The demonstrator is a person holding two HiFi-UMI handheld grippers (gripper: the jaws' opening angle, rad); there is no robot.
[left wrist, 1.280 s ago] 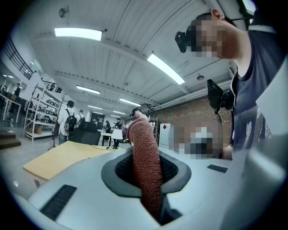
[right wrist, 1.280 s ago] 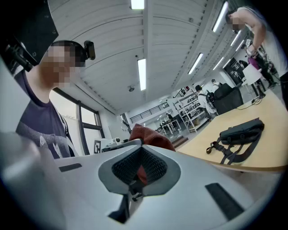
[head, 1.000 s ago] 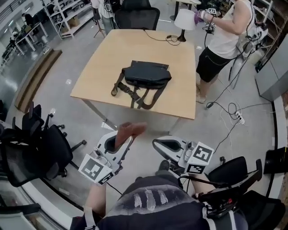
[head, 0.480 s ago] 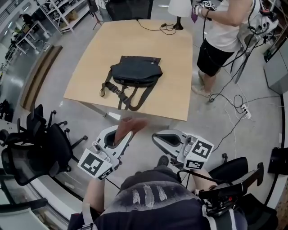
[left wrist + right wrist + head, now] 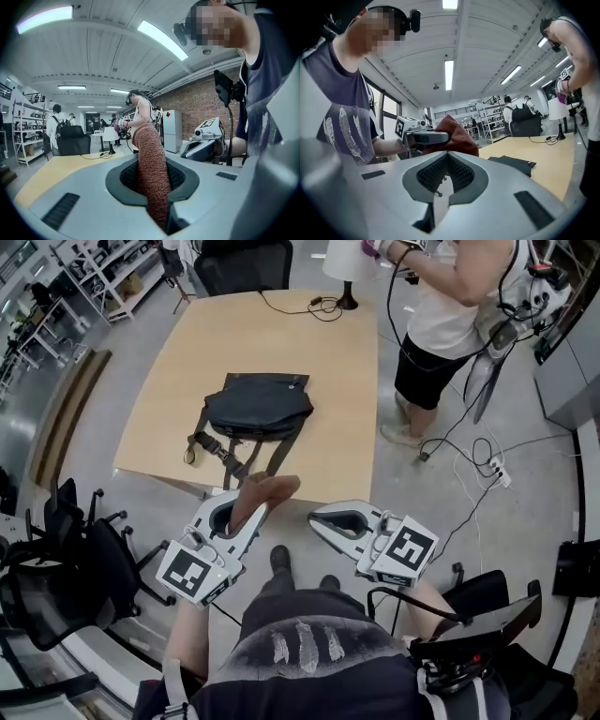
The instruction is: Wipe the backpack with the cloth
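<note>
I've stepped closer, so the backpack (image 5: 258, 407) now sits nearer at 12 o'clock on the table (image 5: 178, 352). My left gripper (image 5: 251, 502) clamps the cloth (image 5: 267, 490); my right gripper (image 5: 319, 515) is closed, empty. The cloth's floppy end could snag the straps.

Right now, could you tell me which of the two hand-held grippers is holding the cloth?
The left hand-held gripper: its jaws are clamped on the reddish-brown cloth, while the right hand-held gripper beside it holds nothing.
</note>
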